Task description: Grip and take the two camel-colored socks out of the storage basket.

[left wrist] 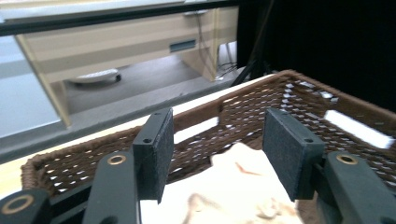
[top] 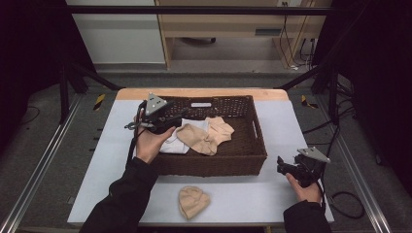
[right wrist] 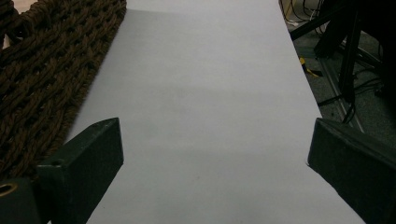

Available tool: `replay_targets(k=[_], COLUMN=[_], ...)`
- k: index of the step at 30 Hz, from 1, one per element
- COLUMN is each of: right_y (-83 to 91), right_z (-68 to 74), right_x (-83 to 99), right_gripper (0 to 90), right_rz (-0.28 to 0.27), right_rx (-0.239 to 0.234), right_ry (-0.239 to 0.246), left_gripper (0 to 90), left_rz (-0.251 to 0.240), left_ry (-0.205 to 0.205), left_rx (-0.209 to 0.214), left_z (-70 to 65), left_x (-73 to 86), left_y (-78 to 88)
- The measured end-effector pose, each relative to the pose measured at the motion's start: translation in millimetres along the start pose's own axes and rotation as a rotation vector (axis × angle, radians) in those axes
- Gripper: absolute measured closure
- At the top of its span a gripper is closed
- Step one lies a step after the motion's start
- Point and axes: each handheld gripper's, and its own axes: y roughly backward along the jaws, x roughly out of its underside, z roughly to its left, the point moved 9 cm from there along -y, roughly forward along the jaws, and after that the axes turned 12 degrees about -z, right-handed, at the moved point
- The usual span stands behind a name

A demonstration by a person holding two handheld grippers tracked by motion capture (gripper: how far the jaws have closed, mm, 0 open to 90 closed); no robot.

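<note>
Two beige socks point(top: 206, 136) lie crumpled, overlapping a white cloth point(top: 176, 144), inside the brown wicker basket point(top: 260, 145). A third beige sock point(top: 193, 201) lies bunched on the table before it.

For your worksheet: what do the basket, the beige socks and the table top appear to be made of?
Basket: dark brown woven wicker or twisted cord, matt; open weave shows. Beige socks: soft knitted fabric, rumpled and folded. Table top: smooth pale sheet, matt, probably laminate or paper; a wooden edge shows behind.

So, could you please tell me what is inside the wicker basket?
The wicker basket holds beige socks lying over a white cloth. What lies beneath them is covered.
</note>
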Motion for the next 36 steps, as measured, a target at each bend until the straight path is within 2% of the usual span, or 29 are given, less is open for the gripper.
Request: replay_targets(k=[4, 5, 7, 9, 10, 14, 18, 19, 20, 21, 24, 25, 28, 32, 36], right_y=[0.1, 0.0, -0.1, -0.2, -0.2, -0.2, -0.4, -0.7, -0.7, -1.1, -1.6, -1.8, -1.9, -1.6, -1.8], right_z=[-0.2, -0.5, -0.4, -0.2, -0.2, 0.1, 0.3, 0.2, 0.2, 0.2, 0.4, 1.0, 1.1, 1.1, 1.1], right_x=[-0.3, -0.4, -0.5, -0.5, -0.5, -0.6, -0.5, -0.4, -0.4, -0.3, 0.3, 0.3, 0.4, 0.3, 0.6], right_gripper=[3.6, 3.6, 3.6, 3.6, 3.6, 3.6, 3.6, 3.7, 3.7, 3.6, 3.7, 3.7, 3.7, 3.8, 3.9], right_rz=[-0.003, -0.004, -0.006, -0.004, -0.004, -0.006, -0.005, -0.005, -0.005, -0.005, -0.001, 0.001, 0.001, 0.000, 0.000], right_rx=[0.001, 0.000, 0.000, 0.001, 0.000, -0.001, -0.001, -0.002, -0.002, -0.002, -0.002, -0.003, -0.003, -0.004, -0.003], right_ry=[-0.001, 0.001, 0.001, -0.002, -0.002, -0.004, -0.004, 0.000, 0.000, 0.000, 0.004, -0.001, 0.000, 0.001, 0.008], left_gripper=[42.6, 42.7, 43.8, 44.5, 45.3, 47.1, 49.0, 49.7, 49.8, 50.3, 51.9, 52.2, 53.6, 56.9, 58.6], left_rz=[0.027, 0.061, 0.092, 0.101, 0.124, 0.173, 0.213, 0.239, 0.239, 0.268, 0.287, 0.313, 0.354, 0.372, 0.406], left_ry=[-0.001, -0.009, -0.003, -0.003, -0.015, -0.011, -0.012, -0.023, -0.023, -0.036, -0.041, -0.046, -0.034, -0.035, -0.058], left_rx=[-0.019, -0.031, -0.027, -0.029, -0.035, -0.043, -0.031, -0.025, -0.025, -0.024, -0.020, -0.021, -0.014, -0.010, -0.012], left_z=[9.6, 15.8, 19.9, 21.7, 25.7, 30.4, 28.8, 27.4, 27.4, 26.8, 25.9, 25.8, 25.7, 26.6, 26.5], left_x=[9.3, 18.8, 28.8, 33.1, 41.8, 60.0, 72.1, 78.8, 78.8, 84.5, 88.9, 94.1, 101.4, 104.9, 110.2], left_y=[-10.8, -17.3, -23.4, -26.2, -30.7, -38.4, -41.7, -43.4, -43.4, -44.9, -46.5, -47.6, -47.7, -47.0, -47.1])
